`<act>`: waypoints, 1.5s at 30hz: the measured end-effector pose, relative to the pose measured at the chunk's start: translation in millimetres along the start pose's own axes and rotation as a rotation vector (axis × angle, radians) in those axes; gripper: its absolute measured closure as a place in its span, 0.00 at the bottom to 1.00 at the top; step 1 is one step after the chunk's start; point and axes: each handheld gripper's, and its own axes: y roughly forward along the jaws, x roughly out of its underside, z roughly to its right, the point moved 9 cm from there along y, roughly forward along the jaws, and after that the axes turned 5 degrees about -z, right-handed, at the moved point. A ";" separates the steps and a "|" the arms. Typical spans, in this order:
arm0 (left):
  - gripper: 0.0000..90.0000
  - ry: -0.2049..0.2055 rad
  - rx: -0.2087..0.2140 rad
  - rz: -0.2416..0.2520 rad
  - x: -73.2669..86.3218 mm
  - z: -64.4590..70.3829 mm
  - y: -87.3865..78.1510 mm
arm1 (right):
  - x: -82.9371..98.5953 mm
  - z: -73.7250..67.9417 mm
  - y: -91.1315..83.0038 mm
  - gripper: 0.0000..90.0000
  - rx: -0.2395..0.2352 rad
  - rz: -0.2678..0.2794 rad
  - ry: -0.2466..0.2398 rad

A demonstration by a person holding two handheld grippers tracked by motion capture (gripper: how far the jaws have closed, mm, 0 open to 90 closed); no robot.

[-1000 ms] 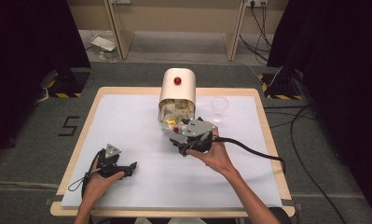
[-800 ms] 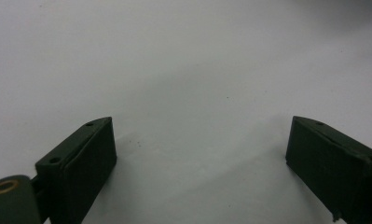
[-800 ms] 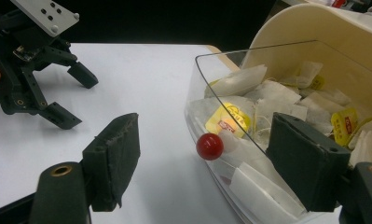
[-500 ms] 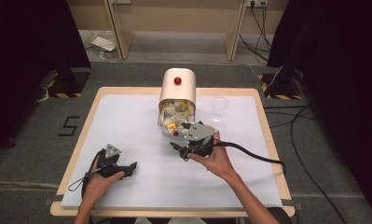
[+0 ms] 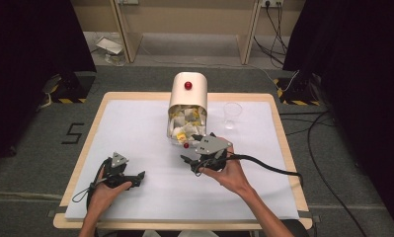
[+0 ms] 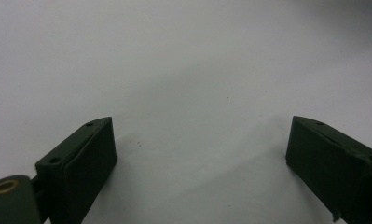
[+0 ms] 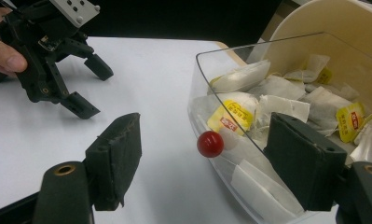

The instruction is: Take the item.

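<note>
Since 1 s ago the right claw [image 5: 193, 154] has slid back toward the person, away from the tea-bag box [image 5: 187, 106], w/ the box's clear lid [image 7: 249, 140] now swung down and open at the front; left claw [image 5: 130, 177] hasn't budged. Box sits mid-counter, cream shell w/ a red knob [image 5: 188, 85] on top, tea bags [image 7: 263, 107] piled inside behind the lid. Lid carries its own small red knob [image 7: 210, 143], which lies between the right claw's jaws, spread wide, touching neither. Looks like the step is working that lid by the knob, or reaching past it for a bag; can't tell which. To do it well, prob: centre on the knob, close gently, follow the lid's arc, not a straight pull, so the box doesn't skid. Left claw rests low on the white counter [image 6: 188, 70], jaws apart, nothing between; could brace the box. Clear cup [image 5: 232, 114] stands right of the box, apart.
</note>
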 end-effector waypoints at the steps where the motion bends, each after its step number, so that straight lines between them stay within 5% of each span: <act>1: 0.08 0.000 0.000 0.000 0.0 0.0 0.0 | 0.1 -0.4 0.0 0.31 -0.001 0.001 -0.001; 10: 0.08 0.000 0.000 0.000 0.0 0.0 0.0 | -0.3 -1.0 -1.0 0.31 -0.017 -0.001 0.005; 13: 0.08 0.000 0.000 0.000 0.0 0.0 0.0 | -5.8 1.8 -4.4 0.32 -0.034 0.024 0.043; 21: 0.08 0.001 -0.001 -0.001 0.0 0.0 0.1 | -20.1 31.1 -13.1 0.42 0.020 0.070 0.085; 26: 0.08 0.001 -0.001 -0.001 0.0 0.0 0.1 | -25.8 48.1 -4.5 0.45 0.038 0.050 0.129; 34: 0.08 0.000 -0.001 -0.001 0.0 0.0 0.1 | -26.5 57.0 22.4 0.45 -0.004 -0.021 0.201; 45: 0.08 0.000 -0.001 -0.001 0.0 0.0 0.1 | -21.5 63.2 44.8 0.52 0.014 -0.092 0.222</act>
